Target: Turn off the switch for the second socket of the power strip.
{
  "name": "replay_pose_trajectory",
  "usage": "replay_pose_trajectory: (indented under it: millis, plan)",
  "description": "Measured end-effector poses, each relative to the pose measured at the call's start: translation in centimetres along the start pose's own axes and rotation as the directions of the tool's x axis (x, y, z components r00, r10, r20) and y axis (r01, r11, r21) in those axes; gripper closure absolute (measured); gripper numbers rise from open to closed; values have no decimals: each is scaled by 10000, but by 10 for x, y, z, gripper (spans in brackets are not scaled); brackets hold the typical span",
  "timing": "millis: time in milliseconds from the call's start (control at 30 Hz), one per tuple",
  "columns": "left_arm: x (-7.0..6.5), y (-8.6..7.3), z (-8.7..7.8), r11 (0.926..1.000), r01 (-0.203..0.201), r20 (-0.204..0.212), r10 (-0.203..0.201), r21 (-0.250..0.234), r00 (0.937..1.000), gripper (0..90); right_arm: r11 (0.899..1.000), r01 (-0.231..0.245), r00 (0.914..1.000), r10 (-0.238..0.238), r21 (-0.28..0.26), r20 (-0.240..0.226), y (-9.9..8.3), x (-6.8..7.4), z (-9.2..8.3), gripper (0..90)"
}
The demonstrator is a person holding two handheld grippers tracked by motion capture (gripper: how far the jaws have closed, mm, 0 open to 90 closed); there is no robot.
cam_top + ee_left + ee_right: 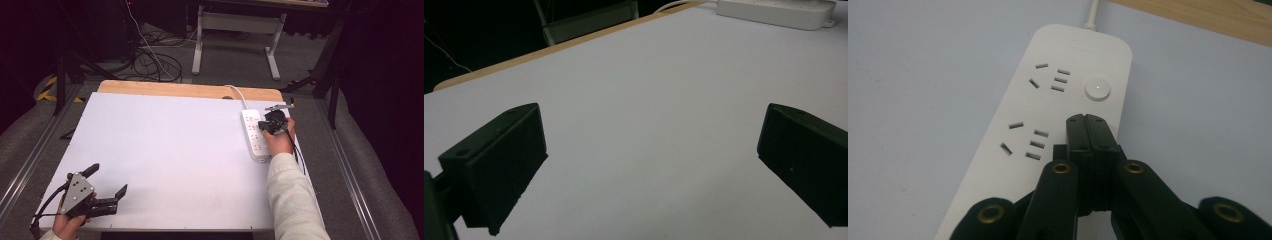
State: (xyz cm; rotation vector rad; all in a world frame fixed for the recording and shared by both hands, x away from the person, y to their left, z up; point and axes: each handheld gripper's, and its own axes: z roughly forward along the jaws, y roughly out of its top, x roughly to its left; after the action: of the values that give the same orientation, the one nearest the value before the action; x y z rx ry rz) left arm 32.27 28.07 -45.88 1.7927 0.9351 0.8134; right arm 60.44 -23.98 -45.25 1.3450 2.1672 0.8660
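A white power strip (255, 135) lies at the table's right side, its cord running off the far edge. In the right gripper view the power strip (1048, 115) has socket groups and a round white button (1097, 89). My right gripper (1086, 121) is shut with nothing in it, its jaws pressed together over the strip, their tips just short of the button. From above, the right gripper (274, 122) sits over the strip's far half. My left gripper (107, 179) rests open near the table's front left corner, nothing between its fingers (504, 150).
The table is covered by a white board (170, 155), with a wooden edge (190, 90) showing at the far side. Cables and a table frame (235, 35) stand on the floor beyond. The power strip (776, 12) lies far ahead of the left gripper.
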Motion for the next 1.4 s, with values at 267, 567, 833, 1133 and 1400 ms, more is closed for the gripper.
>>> replay_pose_trajectory:
  millis: [267,567,833,1133,1400]
  plan:
    - [0,0,-1,10000,-13,14,13,-10,10000,0,10000,-22,9999,21,31,115,0,2,0,900]
    - [-1,0,-1,10000,-67,18,67,-26,10000,0,10000,-41,9998,39,81,200,1,3,0,900]
    - [-1,0,0,10000,-85,57,85,-17,9999,0,9998,-142,9996,140,104,230,0,4,1,900]
    - [0,1,1,10000,-44,45,44,22,10000,1,9973,-318,9995,315,-667,-64,0,5,-7,900]
    - [-1,1,1,10000,-44,10,44,-5,10000,0,9921,-17,10000,11,-1255,-44,11,10,-27,900]
